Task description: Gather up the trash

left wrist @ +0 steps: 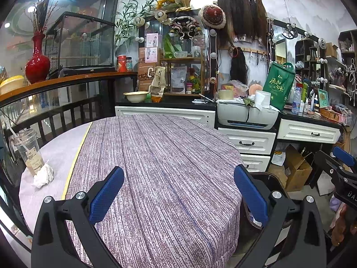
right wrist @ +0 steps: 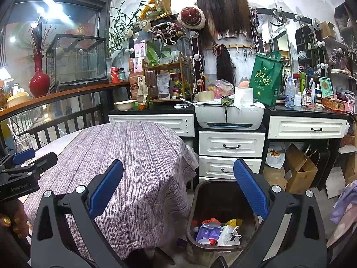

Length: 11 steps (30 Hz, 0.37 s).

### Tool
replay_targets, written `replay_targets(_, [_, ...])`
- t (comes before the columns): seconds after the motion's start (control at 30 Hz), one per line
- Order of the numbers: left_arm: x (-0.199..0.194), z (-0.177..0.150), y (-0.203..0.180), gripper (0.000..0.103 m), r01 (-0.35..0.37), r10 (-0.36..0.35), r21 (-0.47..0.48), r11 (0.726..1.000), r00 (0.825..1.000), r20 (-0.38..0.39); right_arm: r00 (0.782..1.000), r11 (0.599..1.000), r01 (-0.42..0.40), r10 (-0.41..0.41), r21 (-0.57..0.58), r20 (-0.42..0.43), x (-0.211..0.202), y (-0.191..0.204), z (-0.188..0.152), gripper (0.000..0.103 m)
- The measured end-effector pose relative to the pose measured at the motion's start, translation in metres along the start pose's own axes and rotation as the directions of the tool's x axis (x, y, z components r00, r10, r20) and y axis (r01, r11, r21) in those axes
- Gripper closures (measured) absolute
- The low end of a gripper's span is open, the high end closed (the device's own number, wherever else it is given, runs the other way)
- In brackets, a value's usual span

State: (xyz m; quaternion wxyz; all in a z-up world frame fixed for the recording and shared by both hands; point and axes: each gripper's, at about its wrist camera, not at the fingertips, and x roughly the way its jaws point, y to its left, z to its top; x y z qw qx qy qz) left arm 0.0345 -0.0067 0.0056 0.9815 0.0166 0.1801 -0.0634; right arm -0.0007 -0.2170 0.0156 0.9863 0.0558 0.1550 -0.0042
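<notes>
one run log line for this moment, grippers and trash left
left gripper open, empty | right gripper open, empty | cup, crumpled tissue on table | bin part filled

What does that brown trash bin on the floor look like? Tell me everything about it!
The trash bin is dark brown, looks like plastic, and has rounded corners and no lid. It stands upright on the floor right beside the table's hanging purple cloth, in front of white drawers. Inside is a low heap of trash: a white plastic bag, a purple wrapper, and red and yellow bits. The open right gripper hovers above it.
</notes>
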Motion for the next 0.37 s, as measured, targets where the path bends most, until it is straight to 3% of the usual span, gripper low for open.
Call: replay_targets(0.37, [0.0028,-0.0045,0.0017,0.005,0.005,-0.004,0.01,1.0,1.0,-0.013,1.0,1.0,-0.001,0.001,0.001,-0.004,0.0014,0.0,-0.0014,0.006])
